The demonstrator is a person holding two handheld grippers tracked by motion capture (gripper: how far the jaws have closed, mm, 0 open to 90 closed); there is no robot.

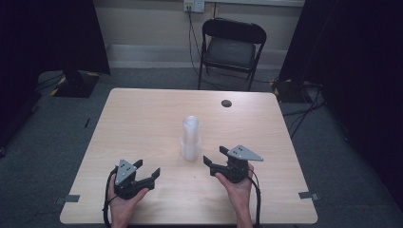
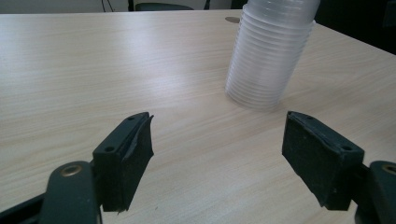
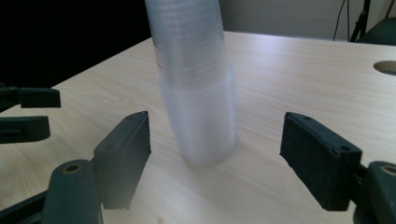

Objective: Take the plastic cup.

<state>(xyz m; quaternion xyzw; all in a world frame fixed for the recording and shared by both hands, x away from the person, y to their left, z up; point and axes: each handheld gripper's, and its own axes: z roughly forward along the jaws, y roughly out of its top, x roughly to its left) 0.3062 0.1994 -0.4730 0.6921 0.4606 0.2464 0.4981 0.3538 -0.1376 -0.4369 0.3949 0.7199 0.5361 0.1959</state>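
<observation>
Black folding chair (image 1: 231, 50) stands beyond the table (image 1: 142, 123).

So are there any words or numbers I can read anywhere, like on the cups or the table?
None can be read.
The stack of clear plastic cups is plain, with no print.
The wooden table carries no label.
The left gripper and right gripper show no readable marks.
The wall socket behind the chair is too small to tell.

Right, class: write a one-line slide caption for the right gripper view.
Right gripper, jaws open, faces an upright stack of clear plastic cups on the wooden table.
</observation>
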